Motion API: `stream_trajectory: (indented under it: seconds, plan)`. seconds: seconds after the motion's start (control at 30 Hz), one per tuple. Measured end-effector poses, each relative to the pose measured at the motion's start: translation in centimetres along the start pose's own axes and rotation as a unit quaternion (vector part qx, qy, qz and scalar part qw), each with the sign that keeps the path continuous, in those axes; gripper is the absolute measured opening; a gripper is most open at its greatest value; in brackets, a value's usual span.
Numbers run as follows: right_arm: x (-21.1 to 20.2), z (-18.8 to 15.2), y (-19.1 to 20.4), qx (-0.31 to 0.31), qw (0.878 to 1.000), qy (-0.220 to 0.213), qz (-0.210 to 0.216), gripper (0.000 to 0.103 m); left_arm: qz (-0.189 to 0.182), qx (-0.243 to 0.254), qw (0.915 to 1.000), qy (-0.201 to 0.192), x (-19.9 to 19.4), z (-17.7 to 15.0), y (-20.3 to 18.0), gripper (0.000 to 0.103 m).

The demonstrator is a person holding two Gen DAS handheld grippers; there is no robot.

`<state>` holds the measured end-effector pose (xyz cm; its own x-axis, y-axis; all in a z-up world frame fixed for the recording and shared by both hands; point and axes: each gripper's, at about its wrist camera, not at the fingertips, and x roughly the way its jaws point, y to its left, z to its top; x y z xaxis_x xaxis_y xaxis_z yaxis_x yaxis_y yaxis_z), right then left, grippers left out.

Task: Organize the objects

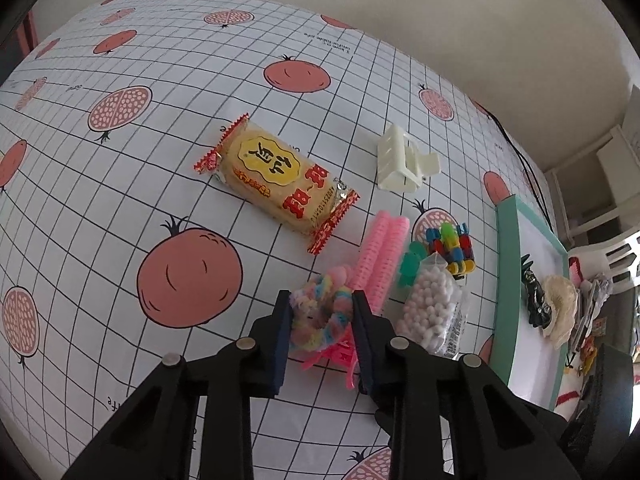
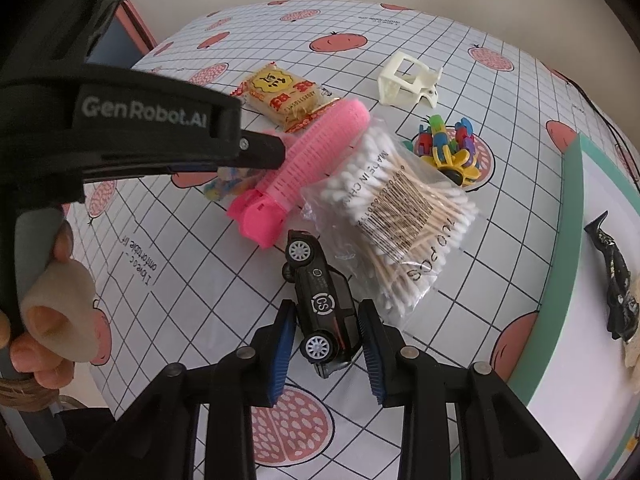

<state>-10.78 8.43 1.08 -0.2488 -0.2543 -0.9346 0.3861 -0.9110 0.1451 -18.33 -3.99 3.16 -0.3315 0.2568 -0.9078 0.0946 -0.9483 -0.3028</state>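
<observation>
My left gripper (image 1: 321, 300) is shut on a fluffy pastel scrunchie (image 1: 316, 322), with both blue pads against its sides. The scrunchie lies on the tablecloth beside pink hair rollers (image 1: 380, 256). My right gripper (image 2: 327, 308) is shut on a black toy car (image 2: 320, 280) that lies tilted on the cloth with its wheels showing. The car sits against a bag of cotton swabs (image 2: 396, 208). In the right wrist view the scrunchie (image 2: 226, 188) peeks out under the left tool's black body (image 2: 140, 128), which a hand (image 2: 52, 320) holds.
A rice cracker packet (image 1: 276, 182), a white claw clip (image 1: 404, 164) and a colourful block toy (image 1: 450, 248) lie farther back. A teal-rimmed white tray (image 2: 560, 280) at the right holds a black hair clip (image 2: 616, 280). The table edge runs near the left tool.
</observation>
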Motion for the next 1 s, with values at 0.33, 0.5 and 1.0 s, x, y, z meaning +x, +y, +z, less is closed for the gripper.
stream_trajectory:
  seconds: [0.33,0.5,1.0]
  plan:
    - [-0.3,-0.7,0.7,-0.001,1.0,0.0,0.0,0.034,0.007,0.008,0.9999,0.007,0.3,-0.3,-0.5,0.03]
    - [-0.4,-1.2,1.0,-0.004,1.0,0.0,0.0,0.034,0.002,0.005,0.9999,0.01,0.2,-0.5,-0.3,0.031]
    - [-0.4,-1.7,1.2,-0.004,1.0,0.001,0.001,0.034,-0.021,-0.021,0.9995,0.009,0.1,-0.2,0.3,0.033]
